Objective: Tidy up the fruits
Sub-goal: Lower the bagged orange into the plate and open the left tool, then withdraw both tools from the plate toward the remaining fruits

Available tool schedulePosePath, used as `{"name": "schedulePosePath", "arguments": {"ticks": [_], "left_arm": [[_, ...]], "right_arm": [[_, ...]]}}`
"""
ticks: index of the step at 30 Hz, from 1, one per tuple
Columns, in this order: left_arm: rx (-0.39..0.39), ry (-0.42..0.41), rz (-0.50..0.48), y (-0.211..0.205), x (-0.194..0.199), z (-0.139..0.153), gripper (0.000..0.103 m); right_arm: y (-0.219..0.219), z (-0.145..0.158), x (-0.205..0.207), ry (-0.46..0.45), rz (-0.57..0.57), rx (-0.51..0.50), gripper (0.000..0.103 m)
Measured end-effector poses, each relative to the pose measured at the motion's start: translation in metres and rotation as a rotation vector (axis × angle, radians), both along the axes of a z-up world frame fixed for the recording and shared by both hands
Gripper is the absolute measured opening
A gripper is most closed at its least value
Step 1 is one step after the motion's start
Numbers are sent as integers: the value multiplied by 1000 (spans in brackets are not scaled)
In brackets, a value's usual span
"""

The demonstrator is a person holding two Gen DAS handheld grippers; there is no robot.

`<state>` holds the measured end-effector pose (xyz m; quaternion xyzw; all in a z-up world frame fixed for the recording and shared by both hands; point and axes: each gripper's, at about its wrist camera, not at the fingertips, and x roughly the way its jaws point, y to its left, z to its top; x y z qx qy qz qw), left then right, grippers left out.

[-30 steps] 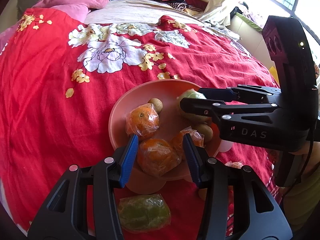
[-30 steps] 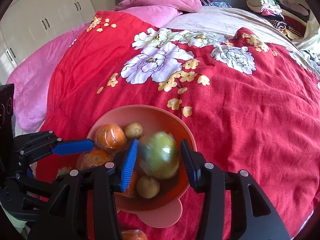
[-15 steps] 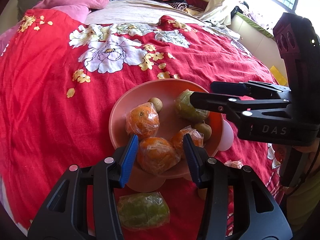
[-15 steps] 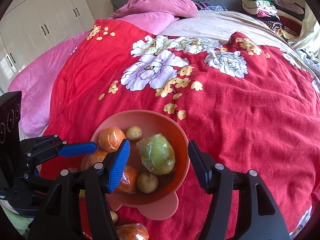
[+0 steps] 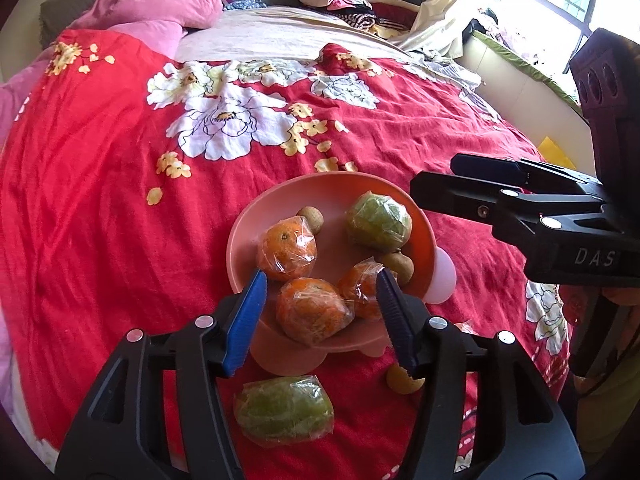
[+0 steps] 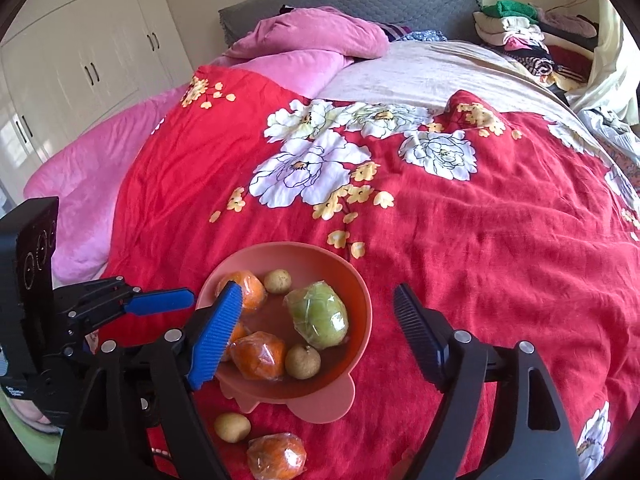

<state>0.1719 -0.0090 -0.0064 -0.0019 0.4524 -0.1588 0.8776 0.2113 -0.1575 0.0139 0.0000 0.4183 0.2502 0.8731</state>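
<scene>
A pink bowl (image 5: 244,236) (image 6: 360,292) sits on the red flowered bedspread. It holds a wrapped green fruit (image 5: 378,220) (image 6: 318,314), three wrapped oranges (image 5: 286,248) (image 6: 258,354) and small brown fruits (image 5: 312,218) (image 6: 303,361). My left gripper (image 5: 320,316) is open and empty over the bowl's near rim. My right gripper (image 6: 316,340) is wide open and empty above the bowl; it also shows in the left wrist view (image 5: 464,184). On the bedspread lie another wrapped green fruit (image 5: 284,410), a wrapped orange (image 6: 276,456) and a small brown fruit (image 5: 402,378) (image 6: 232,427).
The red flowered bedspread (image 6: 480,240) spreads wide beyond the bowl. Pink pillows (image 6: 312,36) and a beige sheet (image 6: 420,72) lie at the head. Folded clothes (image 6: 528,36) are stacked at the far right. White wardrobes (image 6: 80,52) stand to the left.
My right gripper opened, let the green fruit go into the bowl, and drew back and up. The left gripper stayed still.
</scene>
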Motion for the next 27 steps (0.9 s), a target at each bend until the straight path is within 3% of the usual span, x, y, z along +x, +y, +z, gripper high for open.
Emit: {"name": "schedulePosePath", "arguments": {"ticks": [7,27], "left_arm": [[6,-16,9,2,-7,8,56],[8,-81,62,14,-33,37,89]], "right_arm": [[-4,10,-8,-17,-11,12,81],[-11,41,-44,-93,-18,29,91]]}}
